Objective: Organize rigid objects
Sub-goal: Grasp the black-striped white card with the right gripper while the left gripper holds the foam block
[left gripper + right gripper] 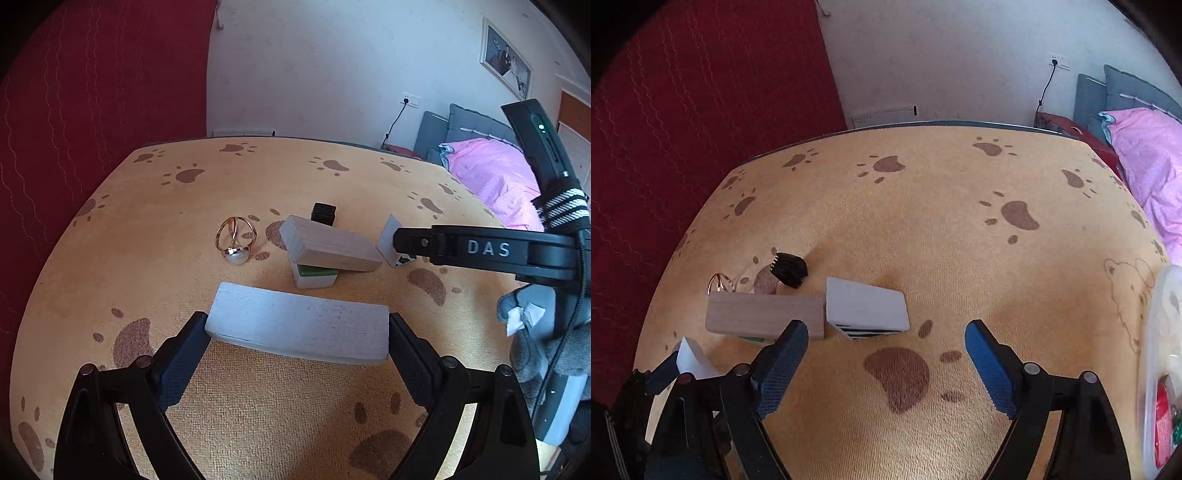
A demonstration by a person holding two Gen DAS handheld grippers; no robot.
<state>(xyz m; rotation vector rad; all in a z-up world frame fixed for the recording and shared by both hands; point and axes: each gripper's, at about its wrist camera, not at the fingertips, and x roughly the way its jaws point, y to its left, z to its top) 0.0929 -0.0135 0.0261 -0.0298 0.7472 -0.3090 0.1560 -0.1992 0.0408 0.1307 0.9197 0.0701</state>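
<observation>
While the left tool (pixel 299 341) is gripping a white block (pixel 299 328) by its two ends at the lower centre of its view, its fingers are standing wide around it above the paw-print surface (pixel 240 424). Just beyond, at mid-frame, a wooden block (pixel 328 243) is lying tilted on a green-and-white tile (pixel 316 276), with a black cube (pixel 324 213) behind and a pearl ring (pixel 235 240) to the left. The right tool (pixel 886 347) is hanging wide open and empty, lower centre in its view, near a white card (pixel 866 304).
</observation>
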